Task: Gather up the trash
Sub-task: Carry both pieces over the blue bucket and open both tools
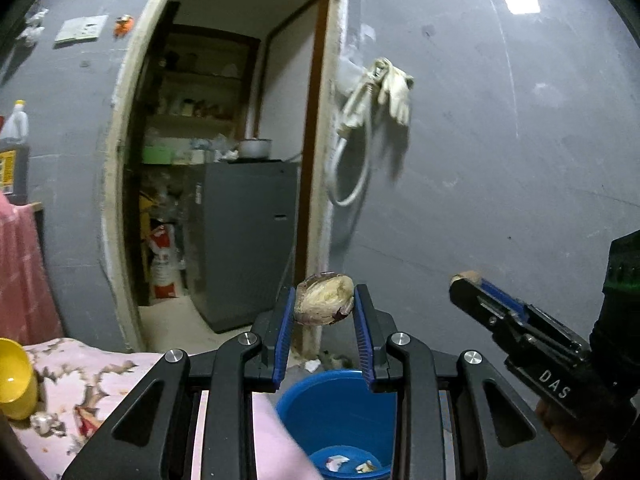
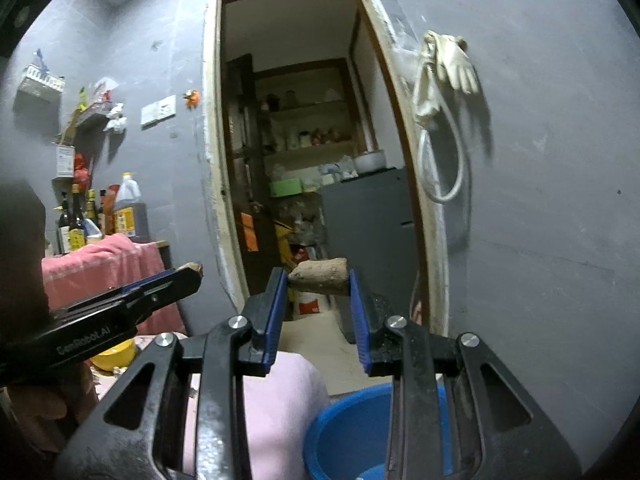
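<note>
Far left: yellow bowl [image 1: 14,378] on a pink flowered bedcover [image 1: 92,380], bowl at the cover's left edge; pink towel [image 2: 96,264] draped behind, bottles [image 2: 80,220] above it against the grey wall.
Doorway: open frame [image 1: 116,184] in the grey wall, leading to a storeroom with a grey fridge [image 1: 248,240], a pot [image 1: 256,147] on its top, shelves behind.
Left tool [image 1: 324,300]: held about level, blue pads clenched on a piece of onion skin [image 1: 324,300], one pad on each side of it, well above the bucket.
Onion skin: pale, papery, purple at its lower edge; gripped at the fingertips, in the air in front of the doorway.
Bucket [image 1: 340,412]: blue, on the floor below and between the tools, just beside the bedcover; scraps [image 1: 352,464] lying on its bottom.
Right tool [image 2: 319,280]: also about level, pads clenched on a brown stub [image 2: 320,276], gripped end to end across the gap.
Brown stub: short, rough, roughly cylindrical; what exactly, cannot tell; in the air, higher than the bucket rim.
Right of doorway: white gloves [image 1: 394,88] and a looped white hose [image 1: 352,172] hanging on the wall.
</note>
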{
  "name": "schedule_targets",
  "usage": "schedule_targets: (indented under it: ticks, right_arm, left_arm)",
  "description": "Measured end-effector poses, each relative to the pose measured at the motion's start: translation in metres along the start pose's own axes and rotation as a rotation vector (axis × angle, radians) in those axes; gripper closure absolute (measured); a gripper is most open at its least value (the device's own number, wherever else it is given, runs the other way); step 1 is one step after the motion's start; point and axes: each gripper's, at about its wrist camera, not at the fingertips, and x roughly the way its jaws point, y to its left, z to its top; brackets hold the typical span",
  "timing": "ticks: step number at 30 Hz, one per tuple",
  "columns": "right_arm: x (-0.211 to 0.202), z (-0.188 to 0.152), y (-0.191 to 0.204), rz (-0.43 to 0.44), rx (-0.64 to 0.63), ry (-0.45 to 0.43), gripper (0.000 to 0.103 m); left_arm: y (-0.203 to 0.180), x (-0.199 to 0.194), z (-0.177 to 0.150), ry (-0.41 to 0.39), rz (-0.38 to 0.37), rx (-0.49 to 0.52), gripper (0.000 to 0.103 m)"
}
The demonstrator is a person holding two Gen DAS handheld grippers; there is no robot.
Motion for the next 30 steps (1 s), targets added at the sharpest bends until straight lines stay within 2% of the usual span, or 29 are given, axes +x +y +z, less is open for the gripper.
schedule_targets:
  ticks: [7, 14, 21, 24, 27, 30]
  right_arm:
    - [0.01, -0.02, -0.031, -0.048, 0.033, 0.068, 0.064]
    - [0.033, -0.05, -0.057, -0.078, 0.082, 0.179, 0.064]
    - [0.057, -0.083, -0.084, -0.101, 0.139, 0.301, 0.063]
    - [0.067, -0.094, -0.093, -0.113, 0.164, 0.35, 0.063]
    - [0.074, -0.106, -0.1, -0.127, 0.177, 0.397, 0.062]
    - [0.074, -0.111, -0.103, -0.131, 0.194, 0.405, 0.062]
  left_arm:
    - [-0.014, 0.039, -0.015, 0.102, -0.032, 0.02, 0.078]
    - [-0.022, 0.087, -0.044, 0.261, -0.052, 0.021, 0.078]
    - [-0.02, 0.133, -0.076, 0.418, -0.036, 0.005, 0.077]
    - [-0.015, 0.146, -0.09, 0.48, -0.023, -0.019, 0.067]
    - [-0.007, 0.149, -0.102, 0.504, -0.025, -0.055, 0.064]
    - [-0.003, 0.151, -0.106, 0.514, -0.01, -0.06, 0.064]
